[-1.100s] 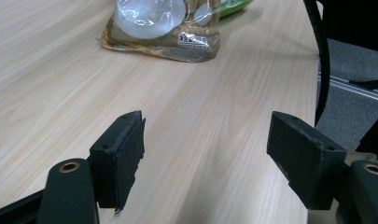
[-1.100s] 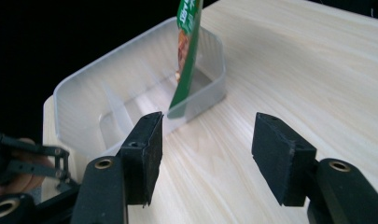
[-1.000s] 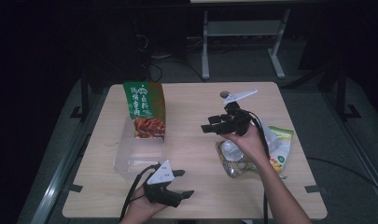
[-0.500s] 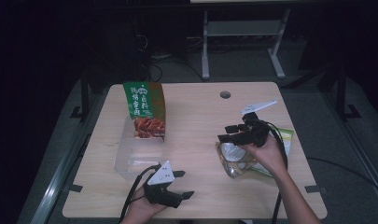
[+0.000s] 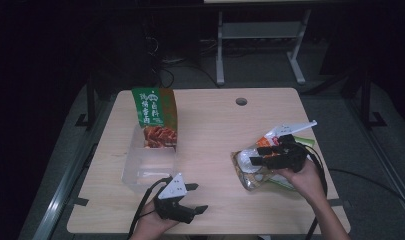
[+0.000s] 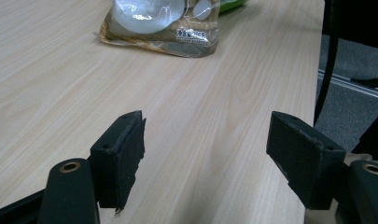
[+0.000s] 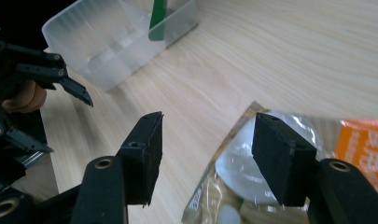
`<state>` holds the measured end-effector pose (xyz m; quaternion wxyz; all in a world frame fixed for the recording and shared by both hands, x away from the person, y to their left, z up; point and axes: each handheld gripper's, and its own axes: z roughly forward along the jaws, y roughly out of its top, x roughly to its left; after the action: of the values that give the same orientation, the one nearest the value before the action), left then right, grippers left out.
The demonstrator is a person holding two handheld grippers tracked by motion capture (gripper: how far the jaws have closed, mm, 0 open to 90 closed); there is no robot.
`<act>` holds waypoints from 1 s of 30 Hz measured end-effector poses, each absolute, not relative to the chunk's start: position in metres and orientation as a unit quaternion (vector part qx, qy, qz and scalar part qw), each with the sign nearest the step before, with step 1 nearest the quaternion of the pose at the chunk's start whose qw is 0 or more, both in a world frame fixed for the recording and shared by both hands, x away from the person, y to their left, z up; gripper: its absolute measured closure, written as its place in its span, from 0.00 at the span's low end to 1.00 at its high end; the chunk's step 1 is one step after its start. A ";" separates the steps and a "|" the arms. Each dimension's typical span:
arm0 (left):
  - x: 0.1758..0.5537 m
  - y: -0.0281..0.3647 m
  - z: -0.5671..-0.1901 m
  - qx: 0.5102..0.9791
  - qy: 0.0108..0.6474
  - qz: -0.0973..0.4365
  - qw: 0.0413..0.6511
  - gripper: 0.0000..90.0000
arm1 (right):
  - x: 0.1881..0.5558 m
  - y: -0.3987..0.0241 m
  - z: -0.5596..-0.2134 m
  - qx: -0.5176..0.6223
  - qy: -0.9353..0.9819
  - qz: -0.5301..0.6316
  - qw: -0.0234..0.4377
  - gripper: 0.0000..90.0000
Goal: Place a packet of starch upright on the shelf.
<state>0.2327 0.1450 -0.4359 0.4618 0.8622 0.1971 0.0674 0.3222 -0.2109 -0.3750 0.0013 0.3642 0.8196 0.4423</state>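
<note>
Fingers of the right gripper (image 5: 256,155) stand apart with nothing clamped between them. In the right gripper view one pad (image 7: 277,156) hangs over the clear window of the snack bag (image 5: 254,170), while the other pad sits over bare wood just off the bag's edge. That bag lies flat on the right part of the surface (image 5: 210,130), directly under and slightly ahead of the right gripper, so the right hand (image 5: 304,177) is by far the nearer one. The bag's long axis seems to run roughly from the near edge toward the far right, and a second packet in orange and green (image 5: 290,142) lies partly beneath or beside it; I cannot tell which.

Going by size, the pale wooden surface comes first. Next is the tall green bag (image 5: 155,117), standing upright in the far end of the clear plastic box (image 5: 147,167) at the left. Then comes the snack bag, and last the two grippers.

Fingers of the left gripper (image 5: 195,197) are also apart and empty, low over the near edge of the surface, pointing across it toward the snack bag (image 6: 161,23), which lies well apart from them.

My judgement: the coming grasp turns on the right gripper dropping so that both pads straddle the bag's near-left corner.
</note>
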 end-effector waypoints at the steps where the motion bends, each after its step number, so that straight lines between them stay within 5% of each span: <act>1: 0.233 0.145 -0.436 0.862 0.197 0.067 0.462 0.30 | 0.320 -0.213 -0.376 0.366 0.819 0.442 0.000 0.47; 30: 0.230 0.143 -0.438 0.863 0.196 0.064 0.461 0.31 | 0.264 -0.269 -0.411 0.416 0.809 0.415 0.006 0.50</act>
<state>0.2299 0.1426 -0.4377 0.4613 0.8630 0.1960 0.0635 0.2637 -0.2686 -0.4113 0.0059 0.4158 0.8093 0.4148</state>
